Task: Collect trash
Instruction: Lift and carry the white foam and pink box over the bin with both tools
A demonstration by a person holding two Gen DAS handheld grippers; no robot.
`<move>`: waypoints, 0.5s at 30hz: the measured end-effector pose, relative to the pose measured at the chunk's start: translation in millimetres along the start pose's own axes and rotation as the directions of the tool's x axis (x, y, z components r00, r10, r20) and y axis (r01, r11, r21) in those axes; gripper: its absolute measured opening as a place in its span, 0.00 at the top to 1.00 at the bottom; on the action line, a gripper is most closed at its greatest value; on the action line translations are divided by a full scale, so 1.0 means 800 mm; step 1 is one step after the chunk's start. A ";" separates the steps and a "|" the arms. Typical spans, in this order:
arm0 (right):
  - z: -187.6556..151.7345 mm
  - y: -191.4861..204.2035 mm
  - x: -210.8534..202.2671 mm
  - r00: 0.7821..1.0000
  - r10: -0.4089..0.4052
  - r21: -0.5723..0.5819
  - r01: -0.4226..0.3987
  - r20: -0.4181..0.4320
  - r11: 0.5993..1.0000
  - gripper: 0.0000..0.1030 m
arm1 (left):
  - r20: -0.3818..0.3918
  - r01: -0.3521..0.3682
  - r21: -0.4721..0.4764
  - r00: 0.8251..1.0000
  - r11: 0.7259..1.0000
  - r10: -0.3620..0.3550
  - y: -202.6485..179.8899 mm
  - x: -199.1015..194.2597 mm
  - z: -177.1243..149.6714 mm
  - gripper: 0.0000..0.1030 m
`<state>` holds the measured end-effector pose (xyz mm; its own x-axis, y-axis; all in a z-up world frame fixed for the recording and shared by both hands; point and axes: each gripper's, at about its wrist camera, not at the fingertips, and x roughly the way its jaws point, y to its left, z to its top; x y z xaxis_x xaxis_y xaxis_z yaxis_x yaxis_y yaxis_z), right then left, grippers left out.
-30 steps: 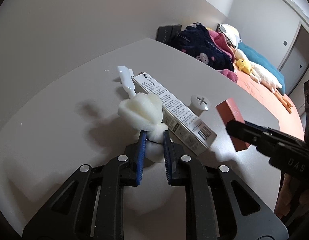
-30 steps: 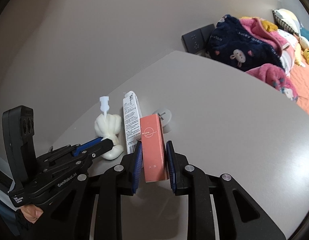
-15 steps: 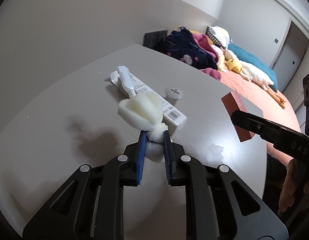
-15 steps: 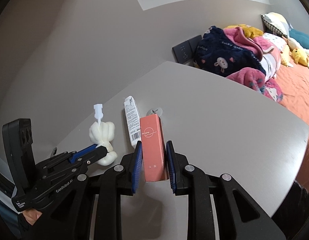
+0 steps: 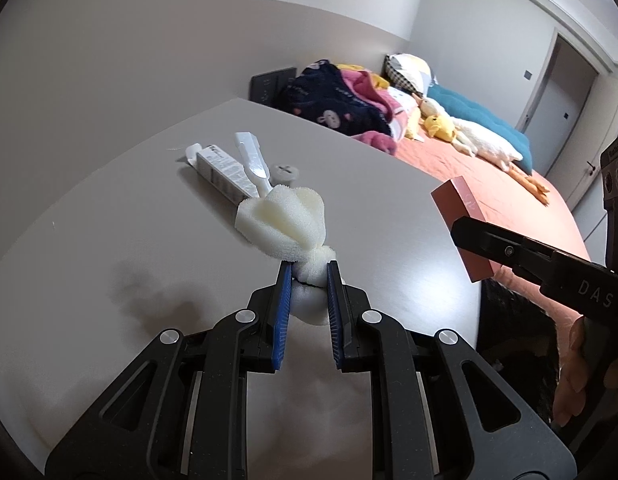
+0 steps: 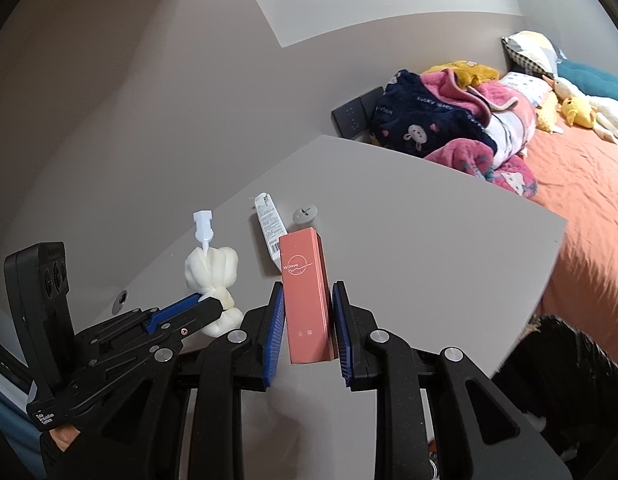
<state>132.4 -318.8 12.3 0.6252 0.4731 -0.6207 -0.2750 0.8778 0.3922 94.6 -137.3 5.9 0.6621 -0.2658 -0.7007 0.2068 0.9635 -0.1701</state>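
Left gripper (image 5: 307, 276) is clamped on the sponge (image 5: 283, 226), handle pointing away. Right gripper (image 6: 307, 300) pinches the box (image 6: 307, 300) lengthwise, above the table (image 6: 429, 248).

Left gripper (image 5: 308, 278) clamps the foam wad (image 5: 284, 224) above the table (image 5: 129, 216), right gripper (image 6: 307, 308) to its right pinches the upright box (image 6: 307, 296) — carton (image 6: 270, 226) and cap (image 6: 305, 214) lie behind on the table, bed (image 6: 581, 184) beyond.

On the grey table (image 6: 409, 220), only a long white printed carton (image 6: 270, 227) and a grey round cap (image 6: 305, 215) obstruct the far left; the right lies open.
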 end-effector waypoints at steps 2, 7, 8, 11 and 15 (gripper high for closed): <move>-0.005 0.000 -0.011 1.000 -0.003 0.001 0.003 0.006 1.000 0.75 | 0.002 0.006 0.009 1.000 1.000 -0.006 -0.007 -0.006 -0.003 0.84; -0.017 0.000 -0.034 1.000 -0.013 0.004 0.013 0.018 1.000 0.75 | 0.009 0.020 0.032 1.000 0.999 -0.020 -0.026 -0.020 -0.010 0.84; -0.018 -0.001 -0.037 1.000 -0.014 0.005 0.014 0.020 1.000 0.75 | 0.010 0.022 0.037 1.000 0.999 -0.022 -0.029 -0.022 -0.011 0.84; -0.024 -0.002 -0.050 0.999 -0.019 0.009 0.018 0.030 1.000 0.75 | 0.013 0.029 0.047 0.999 0.998 -0.030 -0.038 -0.028 -0.014 0.84; -0.033 -0.003 -0.068 0.999 -0.027 0.011 0.027 0.044 1.000 0.75 | 0.016 0.046 0.056 0.999 0.997 -0.047 -0.051 -0.037 -0.021 0.84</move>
<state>80.1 -344.6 27.1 0.6643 0.4451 -0.6006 -0.2499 0.8894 0.3827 53.9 -168.2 22.0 0.6633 -0.3116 -0.6804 0.2771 0.9468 -0.1635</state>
